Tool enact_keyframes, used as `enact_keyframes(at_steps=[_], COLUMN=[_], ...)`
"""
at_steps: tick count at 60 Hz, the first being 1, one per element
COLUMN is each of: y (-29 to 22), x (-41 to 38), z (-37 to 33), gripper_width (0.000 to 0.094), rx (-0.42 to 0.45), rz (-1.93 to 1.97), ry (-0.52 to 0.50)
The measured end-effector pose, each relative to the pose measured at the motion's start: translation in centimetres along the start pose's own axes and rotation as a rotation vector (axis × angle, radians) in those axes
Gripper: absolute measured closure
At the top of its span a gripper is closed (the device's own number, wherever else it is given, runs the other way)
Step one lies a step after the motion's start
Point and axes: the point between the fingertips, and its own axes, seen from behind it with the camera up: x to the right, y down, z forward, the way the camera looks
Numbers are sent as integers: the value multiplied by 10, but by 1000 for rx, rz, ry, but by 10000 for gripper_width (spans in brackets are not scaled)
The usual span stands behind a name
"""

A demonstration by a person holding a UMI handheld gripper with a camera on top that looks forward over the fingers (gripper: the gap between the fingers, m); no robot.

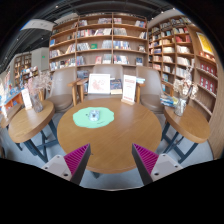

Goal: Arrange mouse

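Held high and well back from a round wooden table [115,135], with the gripper [111,160] looking down across it: a vantage for surveying, judged to precede any approach. Fingers spread wide, magenta pads [76,158] facing inward with nothing between them, only bare tabletop ahead. Beyond the fingers, near the table's middle, a pale green mat [93,117], roughly round. On that mat, a small light-coloured object [95,116], most likely the mouse, though too small here to confirm. Which way its nose points, and how its long axis runs, cannot be told at this range. Probably set on the mat as the working spot, in easy reach from the near side. Behind the mat, two upright display signs [99,84] standing at the far edge, facing forward as if for visitors. Smaller wooden tables to either side, with leaflets [32,97] propped on the one off to the left. Tall bookshelves [105,40] lining the back and side walls. Task judged barely begun: gripper still to be lowered and brought forward over the mat before any grasp.
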Motion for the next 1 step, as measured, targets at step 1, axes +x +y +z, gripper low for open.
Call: enact_keyframes(at_steps=[1], y=[1], x=[-1], z=[0], gripper_width=[83], rx=[-2], rz=[-1], ry=[-4])
